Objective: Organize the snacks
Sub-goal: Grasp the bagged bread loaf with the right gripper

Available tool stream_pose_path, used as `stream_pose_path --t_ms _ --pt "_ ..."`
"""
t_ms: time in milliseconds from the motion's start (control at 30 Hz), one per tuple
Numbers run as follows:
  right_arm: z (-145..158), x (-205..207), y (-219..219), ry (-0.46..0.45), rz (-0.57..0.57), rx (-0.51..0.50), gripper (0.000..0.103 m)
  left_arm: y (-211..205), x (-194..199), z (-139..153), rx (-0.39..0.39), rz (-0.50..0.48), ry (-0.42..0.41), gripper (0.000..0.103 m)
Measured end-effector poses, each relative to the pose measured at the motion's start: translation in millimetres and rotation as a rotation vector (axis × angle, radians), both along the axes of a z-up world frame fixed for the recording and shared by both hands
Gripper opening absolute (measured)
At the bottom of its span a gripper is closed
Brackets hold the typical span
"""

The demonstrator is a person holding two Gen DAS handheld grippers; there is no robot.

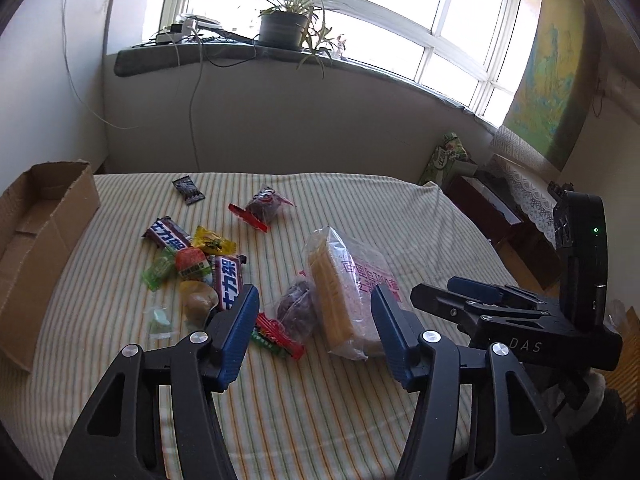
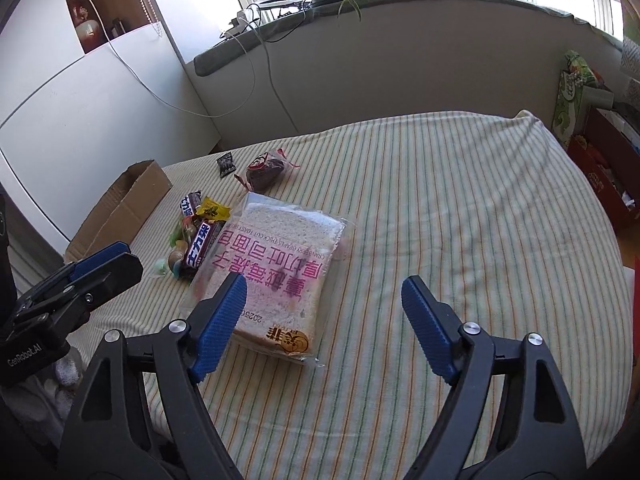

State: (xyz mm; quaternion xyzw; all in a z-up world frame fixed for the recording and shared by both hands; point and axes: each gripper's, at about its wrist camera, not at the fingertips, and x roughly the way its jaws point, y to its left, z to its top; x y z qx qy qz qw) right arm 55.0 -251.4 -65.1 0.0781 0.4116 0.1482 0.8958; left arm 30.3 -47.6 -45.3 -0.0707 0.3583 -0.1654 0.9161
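A bagged loaf of toast bread (image 1: 348,292) (image 2: 276,272) lies mid-table on the striped cloth. Left of it is a pile of small snacks with two Snickers bars (image 1: 230,284) (image 2: 200,246), a yellow candy (image 1: 212,242) and a green candy (image 1: 158,270). A dark bun in a wrapper (image 1: 296,306) lies by the bread, another (image 1: 262,206) (image 2: 266,172) farther back. My left gripper (image 1: 314,320) is open above the near bun and bread. My right gripper (image 2: 324,308) is open over the bread's near end; it also shows in the left wrist view (image 1: 472,296).
An open cardboard box (image 1: 44,248) (image 2: 120,210) stands at the table's left edge. A small black packet (image 1: 188,190) lies at the back. A window sill with a potted plant (image 1: 286,28) is behind; boxes and clutter (image 2: 600,168) stand to the right.
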Motion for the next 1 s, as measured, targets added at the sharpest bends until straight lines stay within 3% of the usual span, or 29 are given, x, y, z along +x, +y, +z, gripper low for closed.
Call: stream_pose_path --t_ms 167,367,733,1000 --pt "-22 18 -4 0.097 0.032 0.103 0.073 -7 10 -13 -0.071 -0.062 0.062 0.041" --pt "-43 37 -15 0.200 0.039 0.271 0.070 -14 22 -27 -0.096 -0.102 0.116 0.030" --pt "-40 43 -1 0.234 0.108 0.293 0.051 -19 26 -40 -0.077 -0.141 0.155 0.029" --pt "-22 40 11 0.209 0.117 0.243 0.049 -16 22 -31 -0.074 -0.136 0.117 0.029"
